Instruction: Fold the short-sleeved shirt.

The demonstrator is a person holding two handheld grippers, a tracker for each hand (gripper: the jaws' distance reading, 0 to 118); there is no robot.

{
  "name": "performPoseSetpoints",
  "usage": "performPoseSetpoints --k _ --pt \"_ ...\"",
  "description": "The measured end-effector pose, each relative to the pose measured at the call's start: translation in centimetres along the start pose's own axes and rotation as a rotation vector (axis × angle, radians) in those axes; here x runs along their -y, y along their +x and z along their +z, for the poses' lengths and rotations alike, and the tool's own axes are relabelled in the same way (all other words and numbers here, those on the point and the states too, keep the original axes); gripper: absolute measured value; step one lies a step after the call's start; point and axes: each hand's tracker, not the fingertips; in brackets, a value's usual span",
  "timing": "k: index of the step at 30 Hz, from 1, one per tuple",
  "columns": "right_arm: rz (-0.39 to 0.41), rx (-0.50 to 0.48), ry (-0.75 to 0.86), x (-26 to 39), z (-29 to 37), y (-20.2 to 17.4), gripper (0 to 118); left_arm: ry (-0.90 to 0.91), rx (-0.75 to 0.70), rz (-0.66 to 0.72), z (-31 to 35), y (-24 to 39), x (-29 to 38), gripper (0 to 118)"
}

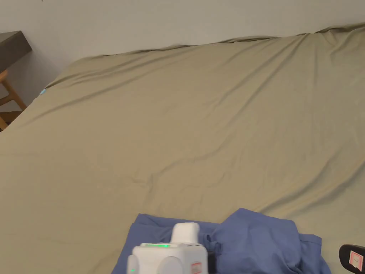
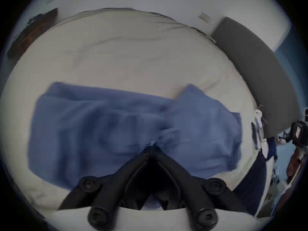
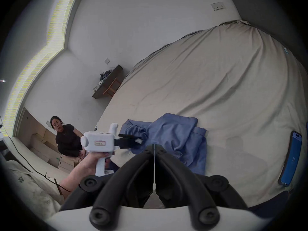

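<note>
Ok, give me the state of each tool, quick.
Left tool: shut on the crumpled blue cotton shirt.
Right tool: shut, holding nothing.

left tongs (image 2: 152, 148) pinched closed, right tongs (image 3: 154, 147) closed too

Your head view looks down across the bed (image 1: 185, 117) from its near edge, with the blue shirt (image 1: 256, 242) low at 6 o'clock. Your left gripper view sits very near above the shirt (image 2: 100, 126). Your right gripper view looks from farther off toward 11 o'clock. All three views share shirt (image 3: 175, 134) and bed.
</note>
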Motion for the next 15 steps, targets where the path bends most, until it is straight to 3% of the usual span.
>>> performPoseSetpoints --k 3,6,8,10,15 --pt "0.008 -0.001 -0.001 0.3 0.5 -0.3 3 -0.053 0.155 0.007 -1.8 3.6 0.1 0" --pt "0.012 0.000 0.002 0.4 0.9 -0.4 3 -0.040 0.119 -0.058 -2.2 5.9 0.3 0" --pt "0.007 -0.004 0.013 0.4 1.2 -0.4 3 -0.011 0.209 -0.013 -0.5 4.9 -0.1 0" --pt "-0.005 -0.020 0.023 0.4 1.4 -0.3 3 0.021 0.309 0.075 2.4 2.4 -1.1 0" --pt "-0.018 -0.054 0.032 0.1 0.9 0.1 3 0.159 0.318 0.100 9.6 -8.2 -3.8 0"
